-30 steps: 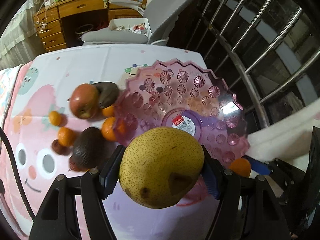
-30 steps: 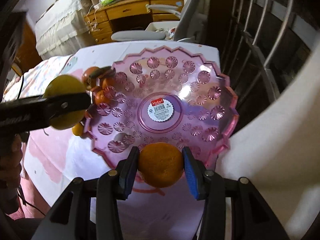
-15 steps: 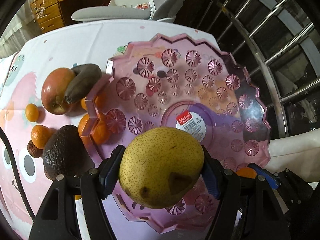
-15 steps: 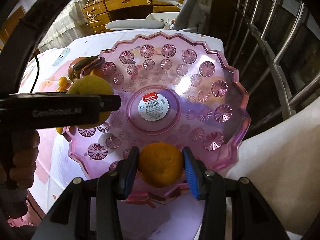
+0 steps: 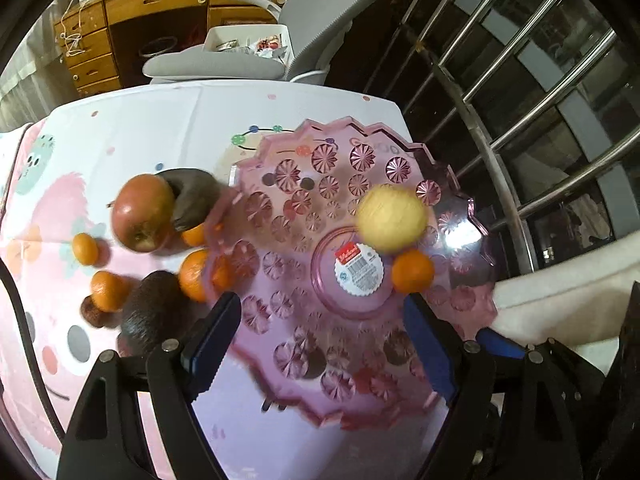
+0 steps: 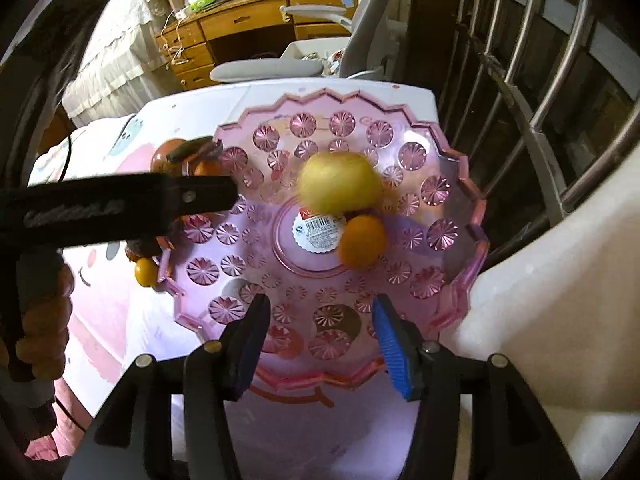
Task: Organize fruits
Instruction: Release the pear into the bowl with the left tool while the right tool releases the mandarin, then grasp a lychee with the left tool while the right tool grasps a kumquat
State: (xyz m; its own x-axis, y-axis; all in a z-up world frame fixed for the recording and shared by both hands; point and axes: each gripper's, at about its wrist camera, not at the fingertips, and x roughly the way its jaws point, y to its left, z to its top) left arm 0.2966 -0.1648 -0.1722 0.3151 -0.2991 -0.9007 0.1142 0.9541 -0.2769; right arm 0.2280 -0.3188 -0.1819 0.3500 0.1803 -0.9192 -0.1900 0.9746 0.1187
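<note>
A pink cut-glass plate [image 5: 460, 308] [image 6: 472, 200] sits on the cartoon tablecloth. A blurred yellow pear [image 5: 391, 216] [image 6: 340, 184] and an orange [image 5: 413, 271] [image 6: 362, 242] lie loose in the plate, touching beside its centre sticker. My left gripper [image 5: 320, 340] hovers over the plate's near side, its jaws opening with nothing between them. My right gripper [image 6: 318, 340] hangs over the plate's near rim, jaws also opening and empty. Left of the plate lie a red apple [image 5: 142, 210], two dark avocados [image 5: 192, 200] and several small oranges [image 5: 108, 290].
The left gripper's black body [image 6: 112, 208] and the hand holding it [image 6: 44, 320] cross the left of the right wrist view. A metal railing [image 5: 500, 152] runs along the right. A grey chair [image 5: 216, 64] and wooden desk [image 5: 120, 12] stand beyond the table.
Both grippers opened and let go: the pear left the left jaws and the orange left the right jaws, and both now lie in the plate. Both cameras pulled back from the plate.
</note>
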